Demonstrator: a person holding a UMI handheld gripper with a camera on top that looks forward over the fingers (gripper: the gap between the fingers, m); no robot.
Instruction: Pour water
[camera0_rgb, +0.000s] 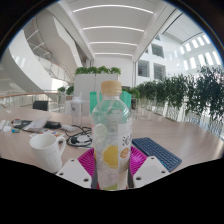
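Tool (112, 172) is clenched on a clear plastic bottle (111, 135): both magenta pads (88, 161) press its lower body, one each side. Bottle is upright, centred between the fingers, and carries a yellow-green label with a lemon print; the cap (110, 87) is pale yellow-orange and on. Liquid level inside: can't tell.

White mug (46, 152) stands on the desk (180, 135) to the left of the bottle, near, handle facing right toward the bottle, not touching it. Whether the bottle base rests on the desk or is lifted off: can't tell, the fingers hide it.

Right of the bottle, just beside the right finger, a dark keyboard (155, 151) lies flat on the desk. Far left on the desk: a clutter of cables and small devices (28, 125), too small to identify.

Beyond the desk, a row of green planters (185, 95) runs along the right and far side.
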